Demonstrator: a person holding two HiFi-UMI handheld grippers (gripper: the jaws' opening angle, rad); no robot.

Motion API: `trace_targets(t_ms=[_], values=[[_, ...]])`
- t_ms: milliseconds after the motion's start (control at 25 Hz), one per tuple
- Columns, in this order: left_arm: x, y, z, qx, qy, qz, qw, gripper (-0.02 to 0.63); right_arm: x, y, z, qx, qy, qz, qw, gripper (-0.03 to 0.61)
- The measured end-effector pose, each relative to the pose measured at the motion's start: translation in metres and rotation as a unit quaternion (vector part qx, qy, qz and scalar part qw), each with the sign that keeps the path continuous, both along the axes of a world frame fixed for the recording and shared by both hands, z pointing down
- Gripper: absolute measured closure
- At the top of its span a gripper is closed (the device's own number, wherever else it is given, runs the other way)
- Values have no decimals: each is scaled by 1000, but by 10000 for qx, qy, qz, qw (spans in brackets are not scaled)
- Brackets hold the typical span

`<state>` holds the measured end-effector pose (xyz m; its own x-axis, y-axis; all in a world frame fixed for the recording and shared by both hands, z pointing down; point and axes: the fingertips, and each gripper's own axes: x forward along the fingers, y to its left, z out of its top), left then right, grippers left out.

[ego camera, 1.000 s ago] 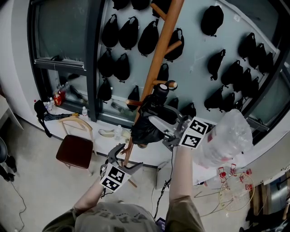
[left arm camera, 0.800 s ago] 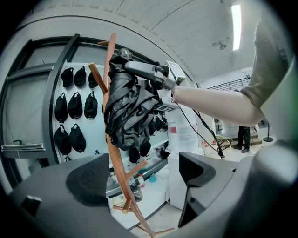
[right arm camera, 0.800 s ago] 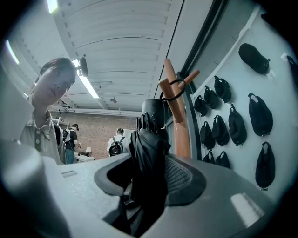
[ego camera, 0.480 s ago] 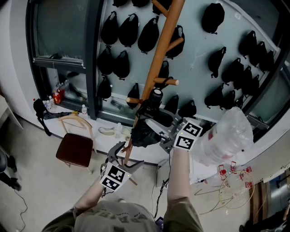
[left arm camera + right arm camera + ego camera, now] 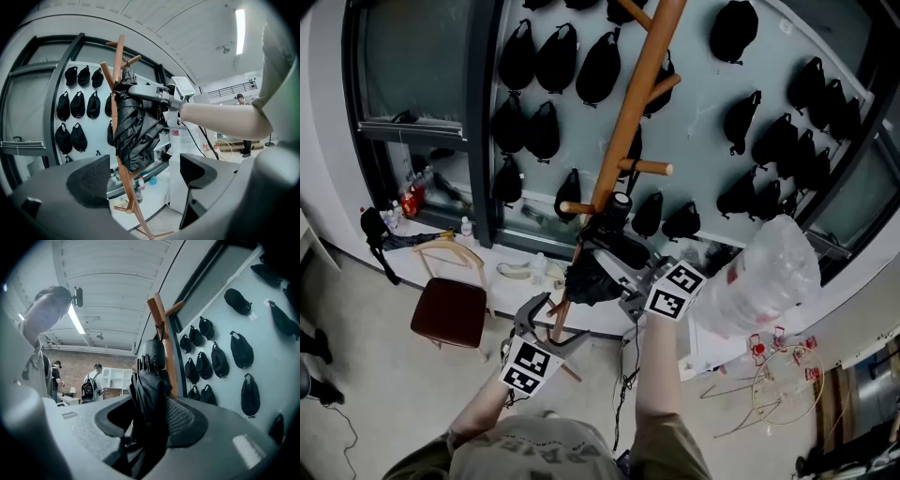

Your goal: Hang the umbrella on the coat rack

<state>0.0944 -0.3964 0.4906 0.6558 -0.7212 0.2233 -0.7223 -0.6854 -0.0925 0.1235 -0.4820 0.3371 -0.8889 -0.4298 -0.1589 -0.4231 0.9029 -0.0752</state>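
The wooden coat rack [image 5: 628, 122] slants up through the head view, with short pegs [image 5: 645, 169] on its pole. A folded black umbrella [image 5: 592, 270] hangs close against the pole, just below the lower pegs. My right gripper [image 5: 614, 274] is shut on the umbrella, whose black folds [image 5: 149, 394] fill the gap between its jaws, with the rack [image 5: 161, 329] right behind. From the left gripper view the umbrella [image 5: 136, 131] lies against the rack [image 5: 118, 84] with the right gripper [image 5: 157, 93] on its top. My left gripper [image 5: 542, 321] stands open and holds nothing, below the umbrella near the rack's foot.
Many black caps [image 5: 539, 131] hang on the pale wall behind the rack. A wooden chair [image 5: 445, 309] stands at the lower left and a clear plastic bag [image 5: 759, 281] at the right, with a wire basket [image 5: 783, 394] below it. People [image 5: 93, 384] stand far back.
My right gripper has come down along the rack with the umbrella, towards the lower left in the head view. The left gripper has hardly moved.
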Motion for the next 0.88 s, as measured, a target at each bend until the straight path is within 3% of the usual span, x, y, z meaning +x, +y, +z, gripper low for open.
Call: trace_targets(t_ms=[440,800,880], values=[[-14,-7,1,-31,21,4,10000,164,7,-2,19,414,-179,1002,9939,379],[-23,-7,12,-121,39,-21,9999,164,15,-1,32,716,-75,1916,9788,364],[-27,-8,13,-132,51,-54,9999,164,17,-1,35,717,-15,2086,9754,335]])
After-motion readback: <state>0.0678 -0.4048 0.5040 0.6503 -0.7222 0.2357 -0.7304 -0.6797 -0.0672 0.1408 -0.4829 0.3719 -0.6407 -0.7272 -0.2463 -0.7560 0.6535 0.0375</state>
